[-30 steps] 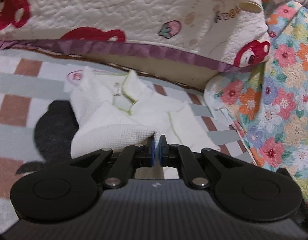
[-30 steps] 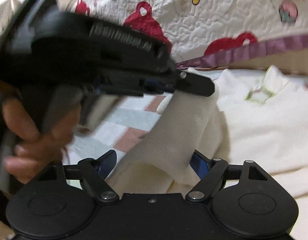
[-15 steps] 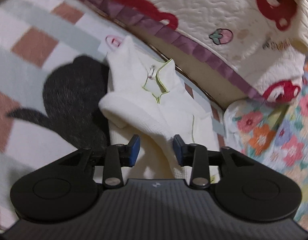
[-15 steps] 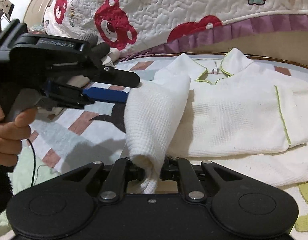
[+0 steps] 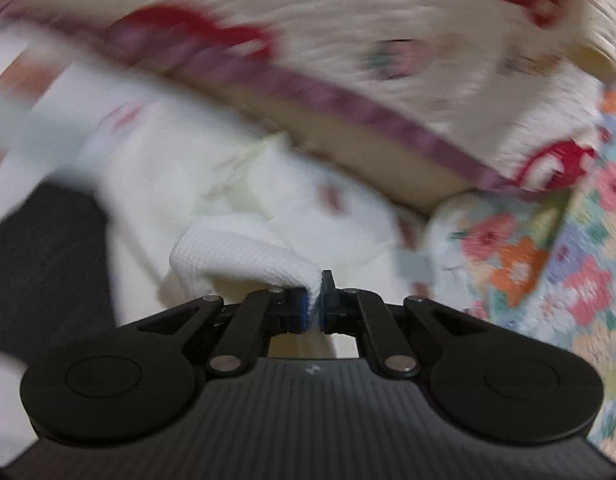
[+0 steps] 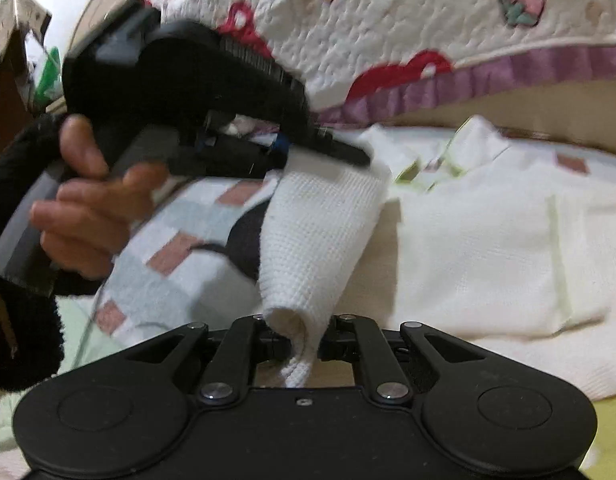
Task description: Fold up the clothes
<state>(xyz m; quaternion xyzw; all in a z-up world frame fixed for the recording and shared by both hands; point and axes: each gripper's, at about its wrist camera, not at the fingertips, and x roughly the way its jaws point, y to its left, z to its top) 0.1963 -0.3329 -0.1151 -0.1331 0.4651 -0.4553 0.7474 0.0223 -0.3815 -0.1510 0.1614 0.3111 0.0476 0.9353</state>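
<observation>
A white waffle-knit shirt (image 6: 487,248) with pale green trim lies flat on the bed, its collar toward the quilt. One sleeve (image 6: 315,232) is lifted off it and hangs between both grippers. My right gripper (image 6: 306,344) is shut on the sleeve's rolled lower end. My left gripper (image 6: 341,158), held by a person's hand (image 6: 88,208), pinches the sleeve's upper end near the shoulder. In the blurred left wrist view the left gripper (image 5: 316,300) has its blue pads shut on a fold of the sleeve (image 5: 244,252), with the shirt (image 5: 156,168) beyond.
A white quilt (image 6: 427,20) with red bears and a purple edge lies behind the shirt. A floral cloth (image 5: 567,260) is on the right. Under the shirt is a checked blanket (image 6: 168,248) with a dark shape (image 5: 48,260) on it.
The left gripper let go of the sleeve, opened, shifted along it and shut on it again. The right gripper went from wide open to shut on the sleeve's lower end.
</observation>
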